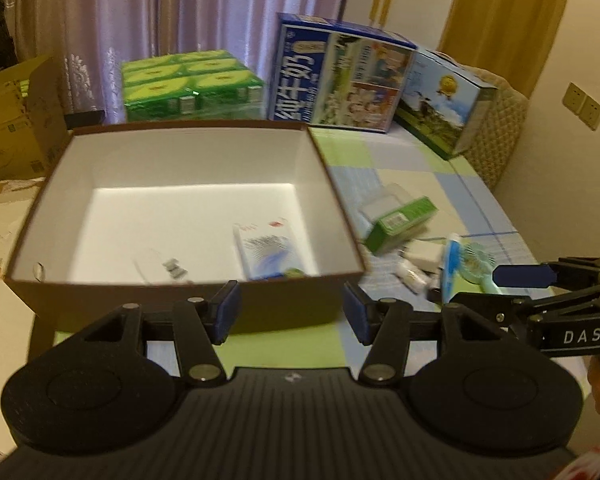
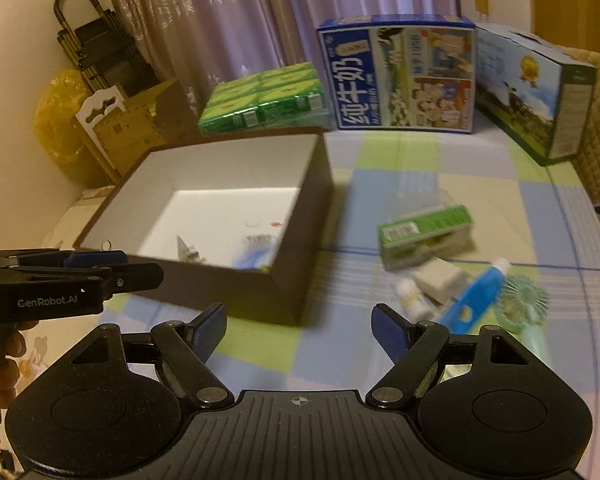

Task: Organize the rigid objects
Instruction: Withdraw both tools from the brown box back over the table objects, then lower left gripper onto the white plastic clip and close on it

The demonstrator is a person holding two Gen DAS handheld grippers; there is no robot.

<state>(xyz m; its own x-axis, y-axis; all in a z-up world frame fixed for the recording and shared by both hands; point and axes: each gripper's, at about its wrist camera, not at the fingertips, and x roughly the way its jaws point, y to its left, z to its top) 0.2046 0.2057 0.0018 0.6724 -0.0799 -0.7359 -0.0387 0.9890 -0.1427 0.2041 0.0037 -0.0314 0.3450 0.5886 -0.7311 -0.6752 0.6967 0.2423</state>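
— Pictured: brown box with white lining, open on a desk under a checked cloth of green, blue and cream. Inside already, a white-and-blue packet and a small pale item, too blurred to name.

— And outside the box?

— Just right of it, a cluster: green carton lying on its side, blue tube, small white block, a little white bottle, a pale green round fan.

— Claws?

— Left claw spread wide, holding nothing, just short of the box's near wall. Right claw likewise apart and empty, low over the cloth, near the cluster.

— Handling?

— Probably light, stiff cardboard for the carton; best taken across its narrow sides, gently, to avoid crushing. Tube likely smooth and prone to roll; grip mid-body.

— Room?

— Lilac curtains behind, milk cartons and a green multipack at the desk's far edge, dim yellowish light.
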